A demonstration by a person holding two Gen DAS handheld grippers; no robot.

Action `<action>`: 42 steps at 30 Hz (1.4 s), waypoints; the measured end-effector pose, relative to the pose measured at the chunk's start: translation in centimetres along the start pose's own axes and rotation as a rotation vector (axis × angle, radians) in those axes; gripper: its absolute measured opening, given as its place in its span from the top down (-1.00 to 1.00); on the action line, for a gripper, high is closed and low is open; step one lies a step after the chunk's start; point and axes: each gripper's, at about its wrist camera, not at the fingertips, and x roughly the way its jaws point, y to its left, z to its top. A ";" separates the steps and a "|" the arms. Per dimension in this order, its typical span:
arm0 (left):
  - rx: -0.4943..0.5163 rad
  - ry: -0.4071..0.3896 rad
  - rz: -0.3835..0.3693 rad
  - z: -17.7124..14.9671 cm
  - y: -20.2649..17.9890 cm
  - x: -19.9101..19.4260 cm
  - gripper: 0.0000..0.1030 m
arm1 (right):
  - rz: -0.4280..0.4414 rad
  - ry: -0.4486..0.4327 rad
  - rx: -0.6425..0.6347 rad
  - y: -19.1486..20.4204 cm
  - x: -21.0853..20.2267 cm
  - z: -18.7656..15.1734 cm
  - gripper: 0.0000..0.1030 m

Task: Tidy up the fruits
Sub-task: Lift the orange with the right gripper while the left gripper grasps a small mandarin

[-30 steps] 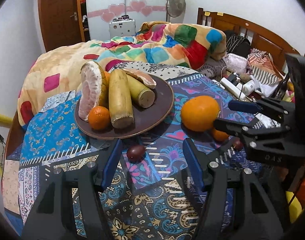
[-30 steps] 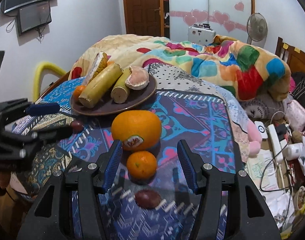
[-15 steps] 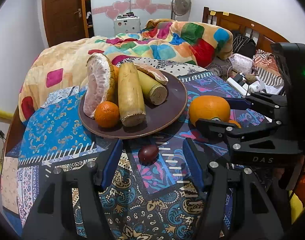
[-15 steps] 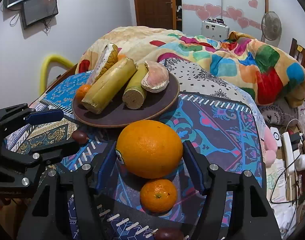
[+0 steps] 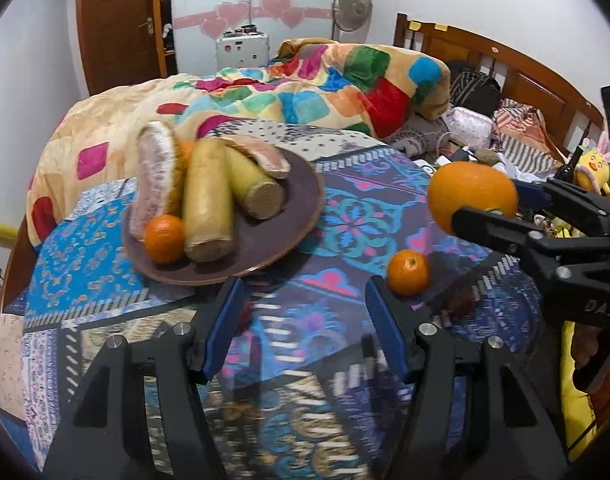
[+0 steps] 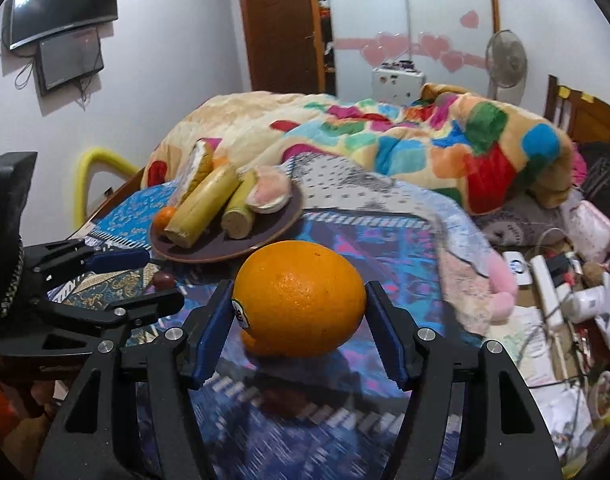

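The orange [image 6: 301, 298] is clamped in the right gripper [image 6: 299, 332], probably for the plate [image 6: 265, 240] upper left; the left gripper [image 5: 301, 328] is left wide open, empty.

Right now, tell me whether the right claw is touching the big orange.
Touching. The right wrist view shows the right claw with both blue pads pressed against the big orange, lifted off the cloth.

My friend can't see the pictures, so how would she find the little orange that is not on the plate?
Start at the brown plate of fruit on the patterned blue cloth over the bed. Look to the plate's right, where the small orange sits alone on the cloth, beside the left gripper. The other small orange lies on the plate, and the big orange is held up in the right gripper.
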 end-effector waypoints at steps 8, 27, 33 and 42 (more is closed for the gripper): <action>0.011 0.023 -0.058 0.4 -3.8 1.5 -0.21 | -0.055 -0.018 0.028 -2.6 -2.4 -1.6 -0.20; 0.011 0.050 -0.070 1.0 -5.4 3.7 0.36 | -0.048 -0.002 0.070 -4.6 -2.3 -3.5 -0.20; -0.017 0.004 -0.034 1.4 -1.8 1.4 0.36 | -0.021 -0.015 0.055 -3.2 -1.2 -2.3 -0.20; -0.070 -0.043 0.086 1.1 6.0 -1.3 0.36 | 0.019 -0.015 -0.014 0.5 1.9 0.4 -0.20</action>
